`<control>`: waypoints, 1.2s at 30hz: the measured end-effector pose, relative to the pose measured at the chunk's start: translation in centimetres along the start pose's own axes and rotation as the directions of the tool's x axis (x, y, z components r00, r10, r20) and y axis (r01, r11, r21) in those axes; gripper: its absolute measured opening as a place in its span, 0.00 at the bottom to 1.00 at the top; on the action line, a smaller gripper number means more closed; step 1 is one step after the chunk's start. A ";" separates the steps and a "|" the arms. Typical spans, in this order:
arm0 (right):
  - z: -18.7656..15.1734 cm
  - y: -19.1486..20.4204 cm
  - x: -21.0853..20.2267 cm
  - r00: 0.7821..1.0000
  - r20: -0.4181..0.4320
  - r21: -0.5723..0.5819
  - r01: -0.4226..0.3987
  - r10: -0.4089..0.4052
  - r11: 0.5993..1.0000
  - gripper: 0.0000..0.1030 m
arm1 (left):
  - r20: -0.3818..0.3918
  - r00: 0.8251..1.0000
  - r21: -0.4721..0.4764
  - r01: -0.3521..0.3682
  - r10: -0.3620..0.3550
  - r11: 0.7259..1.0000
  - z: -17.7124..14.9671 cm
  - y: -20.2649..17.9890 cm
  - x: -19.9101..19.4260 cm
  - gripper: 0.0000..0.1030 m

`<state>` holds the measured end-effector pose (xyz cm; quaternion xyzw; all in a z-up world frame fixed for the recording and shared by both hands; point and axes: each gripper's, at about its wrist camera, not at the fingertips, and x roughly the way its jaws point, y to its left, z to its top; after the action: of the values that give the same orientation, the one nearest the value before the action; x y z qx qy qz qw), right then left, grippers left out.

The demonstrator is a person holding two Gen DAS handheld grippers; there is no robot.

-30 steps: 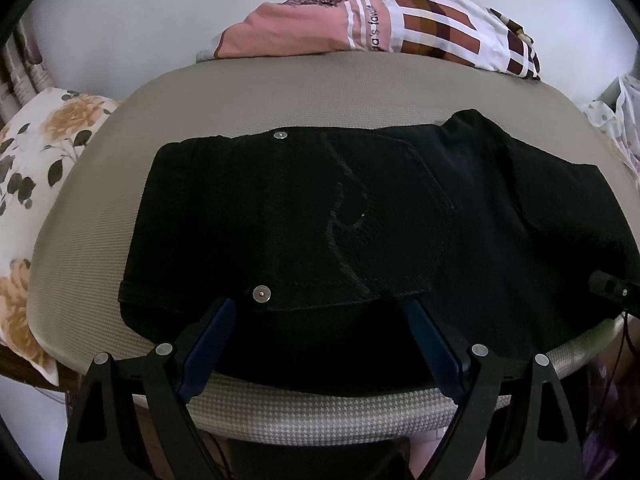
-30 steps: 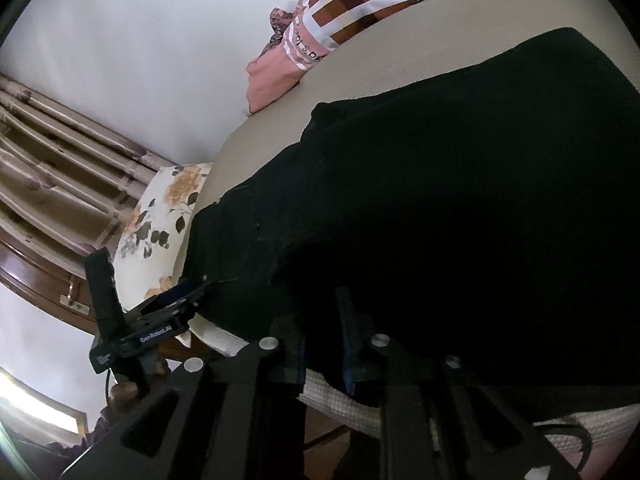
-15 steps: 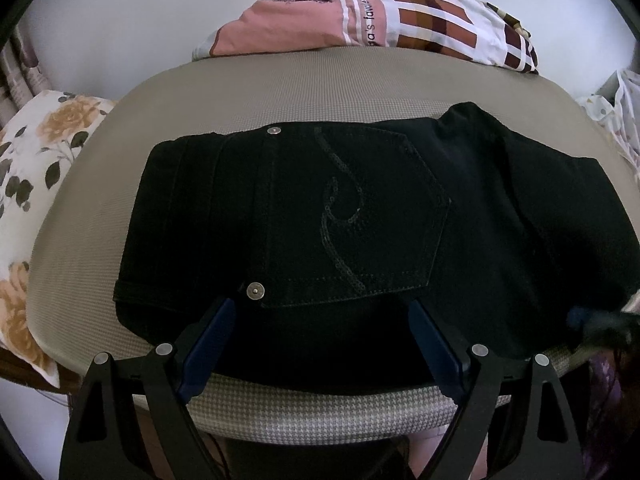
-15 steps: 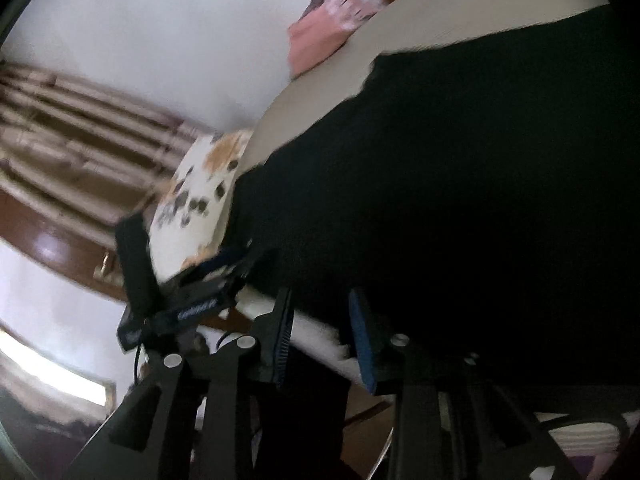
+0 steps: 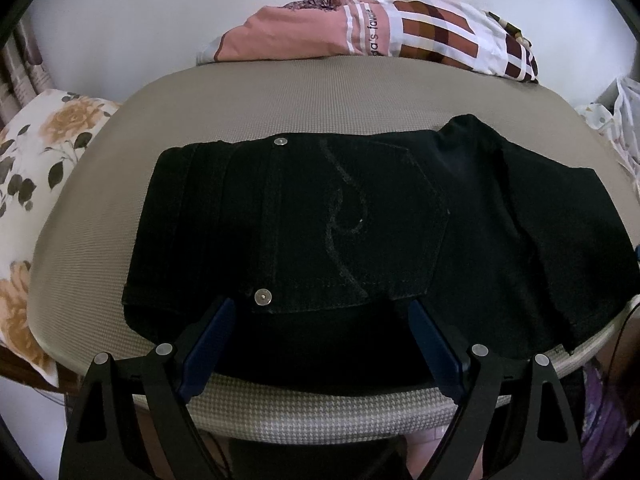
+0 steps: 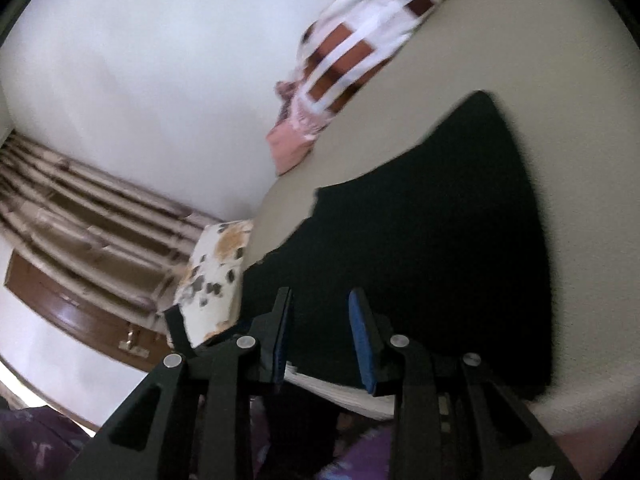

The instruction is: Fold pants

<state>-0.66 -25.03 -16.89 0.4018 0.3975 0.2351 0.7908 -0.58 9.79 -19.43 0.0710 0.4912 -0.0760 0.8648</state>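
I see a beige padded table (image 5: 280, 96) before me against a white wall (image 5: 160, 20). A pink and brown checked garment (image 5: 384, 36) lies at its far edge. A floral pillow (image 5: 36, 168) sits beside striped curtains (image 6: 80, 216).

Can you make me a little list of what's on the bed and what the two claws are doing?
surface: beige padded bed
main thing: black pants, folded, lying flat near the front edge
pocket: curly stitched swirl and two silver studs, facing up
left claw: open wide, over the near edge of the pants, holding nothing
right claw: partly open, nothing between its pads, picture blurry
behind the pants: pink and brown checked clothes
at the side: flowery pillow
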 end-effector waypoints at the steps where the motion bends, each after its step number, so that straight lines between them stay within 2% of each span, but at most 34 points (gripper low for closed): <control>1: -0.2 -0.6 -0.5 1.000 0.002 0.015 0.005 -0.005 1.000 0.28 | -0.003 1.000 0.002 0.001 -0.001 1.000 0.0 0.0 0.0 0.86; 4: -0.4 -1.5 -0.8 1.000 -0.007 0.040 0.003 -0.003 0.999 0.28 | -0.006 1.000 0.008 -0.001 0.001 1.000 -0.2 0.0 0.0 0.86; 7: -0.3 -0.8 0.4 0.999 -0.029 0.018 -0.019 0.019 1.000 0.28 | -0.005 1.000 0.008 -0.004 0.004 1.000 -0.3 0.0 0.1 0.86; 11: -1.4 1.6 3.9 0.991 -0.121 -0.043 -0.062 0.057 0.997 0.28 | 0.007 1.000 -0.020 0.000 0.001 1.000 -0.2 0.5 -0.1 0.86; 15: -2.9 2.6 7.8 0.974 -0.225 -0.122 -0.044 0.016 0.991 0.28 | 0.023 1.000 -0.049 -0.018 0.019 0.999 0.4 2.0 -1.1 0.86; 17: -3.5 2.9 9.5 0.963 -0.266 -0.162 -0.005 -0.039 0.987 0.26 | 0.026 0.999 -0.085 -0.035 0.037 0.996 1.0 3.6 -1.9 0.86; 19: -3.8 3.4 10.3 0.958 -0.273 -0.213 0.029 -0.088 0.977 0.25 | 0.022 0.999 -0.126 -0.040 0.043 0.991 1.1 5.4 -2.6 0.86; 23: -3.7 3.7 10.3 0.958 -0.276 -0.209 0.023 -0.082 0.978 0.26 | 0.010 0.999 -0.237 -0.046 0.050 0.970 1.1 11.3 -3.3 0.86; 27: -3.7 4.4 9.0 0.967 -0.251 -0.198 -0.013 -0.038 0.980 0.27 | -0.028 0.999 -0.310 0.024 -0.035 0.950 0.4 17.0 -2.1 0.85; 32: -4.3 5.3 9.0 0.964 -0.265 -0.200 -0.019 -0.035 0.980 0.28 | -0.065 0.982 -0.355 0.142 -0.176 0.924 -0.7 19.8 0.3 0.83; 34: -4.5 5.2 9.3 0.961 -0.273 -0.198 -0.008 -0.047 0.980 0.28 | -0.072 0.957 -0.386 0.232 -0.280 0.893 -1.3 20.3 1.3 0.78; 36: -4.8 5.2 9.5 0.958 -0.280 -0.195 0.003 -0.059 0.981 0.28 | -0.073 0.937 -0.449 0.276 -0.343 0.850 -2.0 20.9 1.9 0.78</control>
<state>0.61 -13.33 -18.49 0.2790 0.4886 0.3153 0.7642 2.86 30.49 -21.08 -0.1969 0.5643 -0.0985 0.7957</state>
